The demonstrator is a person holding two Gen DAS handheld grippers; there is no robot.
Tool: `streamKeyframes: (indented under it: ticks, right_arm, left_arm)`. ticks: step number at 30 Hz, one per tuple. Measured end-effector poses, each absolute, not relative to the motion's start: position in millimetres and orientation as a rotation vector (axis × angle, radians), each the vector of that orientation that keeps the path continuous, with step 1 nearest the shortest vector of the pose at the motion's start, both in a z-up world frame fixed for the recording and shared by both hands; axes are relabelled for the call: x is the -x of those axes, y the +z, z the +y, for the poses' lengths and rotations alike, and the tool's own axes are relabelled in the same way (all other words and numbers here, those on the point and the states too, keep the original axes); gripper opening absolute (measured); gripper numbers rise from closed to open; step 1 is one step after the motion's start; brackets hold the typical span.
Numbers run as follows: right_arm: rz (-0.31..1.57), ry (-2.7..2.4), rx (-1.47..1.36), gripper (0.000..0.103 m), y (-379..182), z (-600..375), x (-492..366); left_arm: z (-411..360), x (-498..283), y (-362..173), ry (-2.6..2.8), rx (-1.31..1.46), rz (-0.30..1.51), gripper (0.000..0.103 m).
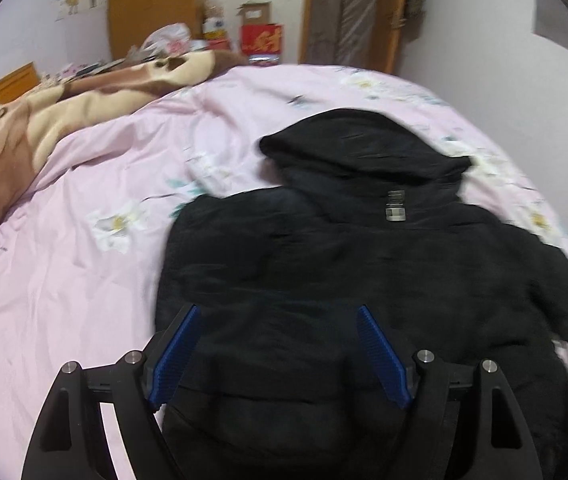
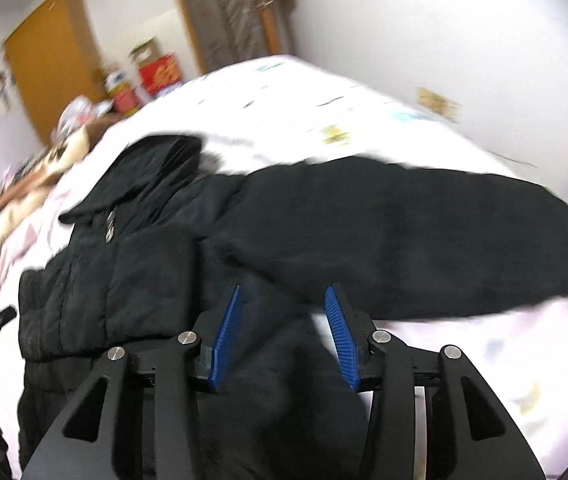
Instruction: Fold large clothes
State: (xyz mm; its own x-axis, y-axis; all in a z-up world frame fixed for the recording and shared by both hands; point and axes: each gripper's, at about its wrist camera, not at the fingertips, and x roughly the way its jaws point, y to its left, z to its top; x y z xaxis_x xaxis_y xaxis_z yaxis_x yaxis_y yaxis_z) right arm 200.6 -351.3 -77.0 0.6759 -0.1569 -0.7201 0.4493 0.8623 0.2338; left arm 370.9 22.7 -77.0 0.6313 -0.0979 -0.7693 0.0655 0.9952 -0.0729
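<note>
Lying back-up on the bed (image 1: 84,280), the black jacket (image 1: 343,260) has its hood (image 1: 363,148) pointing toward the far wall. In the right view one sleeve (image 2: 423,240) stretches out sideways across the sheet, unfolded; the other sleeve cannot be made out, so it may already be tucked. I judge the folding barely begun: sleeve, sides and hood remain. The left gripper (image 1: 278,354) hovers over the hem, jaws spread and empty. The right gripper (image 2: 282,334) hangs near the sleeve's base, jaws likewise spread, pinching nothing. A brown blanket (image 1: 44,120) lies beyond.
</note>
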Motion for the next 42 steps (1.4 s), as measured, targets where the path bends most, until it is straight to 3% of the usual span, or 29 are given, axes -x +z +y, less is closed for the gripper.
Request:
streamKeyframes:
  ticks: [3,6,13,19,22,33,34,36,38,41,42]
  right_arm:
    - [0.719,-0.449,-0.476,0.046,-69.0,-386.4,-161.5]
    - [0.685,-0.559,-0.561,0.057,-70.7,-429.5,-115.3]
    - [0.656,-0.721,-0.651,0.062,-85.8,-500.9,-53.1]
    - [0.671,-0.732,-0.682,0.067,-99.5,-531.9,-47.9]
    - [0.657,-0.724,-0.747,0.074,-107.5,-542.9,-50.3]
    - [0.630,-0.713,-0.901,0.074,-134.5,-571.7,-70.4]
    - [0.626,-0.710,-0.899,0.072,-134.0,-572.1,-72.5]
    - [0.649,-0.723,-0.856,0.059,-131.5,-570.1,-78.1]
    - [0.649,-0.728,-0.823,0.035,-128.3,-569.1,-81.5]
    - [0.641,-0.727,-0.786,0.012,-119.9,-567.7,-82.8]
    - [0.633,-0.719,-0.764,0.011,-114.4,-566.0,-83.3]
  left_arm:
    - [-5.4,-357.8,-67.7,-0.173,0.071,0.894,0.080]
    - [-38.7,-344.6,-65.3,-0.255,0.101,0.909,0.080]
    - [-100.3,-334.0,-69.4,-0.334,0.075,0.944,0.080]
    - [-144.0,-332.6,-66.5,-0.396,0.053,0.936,0.080]
    - [-162.8,-331.8,-71.2,-0.415,0.032,0.945,0.080]
    - [-155.1,-335.0,-97.7,-0.368,0.033,1.015,0.080]
    - [-153.6,-335.5,-98.0,-0.367,0.031,1.013,0.080]
    - [-150.3,-336.3,-98.6,-0.375,0.038,1.016,0.080]
    - [-147.5,-336.9,-98.4,-0.372,0.035,1.020,0.080]
    - [-140.5,-336.8,-95.9,-0.376,0.052,1.018,0.080]
    - [-137.2,-337.0,-94.7,-0.372,0.061,1.017,0.080]
